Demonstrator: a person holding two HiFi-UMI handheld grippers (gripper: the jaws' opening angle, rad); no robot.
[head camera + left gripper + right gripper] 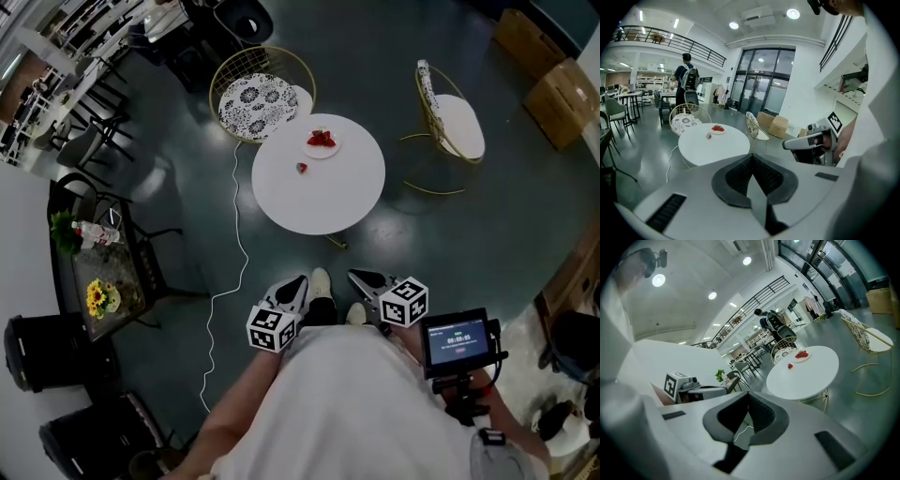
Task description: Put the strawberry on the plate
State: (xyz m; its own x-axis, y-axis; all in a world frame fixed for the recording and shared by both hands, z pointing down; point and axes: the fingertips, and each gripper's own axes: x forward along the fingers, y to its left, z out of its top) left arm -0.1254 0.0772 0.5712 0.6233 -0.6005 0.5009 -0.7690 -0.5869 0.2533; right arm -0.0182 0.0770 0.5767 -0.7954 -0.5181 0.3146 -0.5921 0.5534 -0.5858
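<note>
- Closest to me: left gripper [298,281] and right gripper [361,277], jaws pressed together, both empty.
- White table [319,202] stands well ahead. I'd call this the approach: next, step in and open one gripper.
- Plate [323,153] holds red fruit (count unclear).
- Loose strawberry [301,168] lies on the tabletop near the plate, too small for detail.

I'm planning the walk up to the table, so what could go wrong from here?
The white cable trails beside the route to the table, which looks like a trip risk. The left claw and right claw are shut; unless opened, they could nudge the loose strawberry away.
</note>
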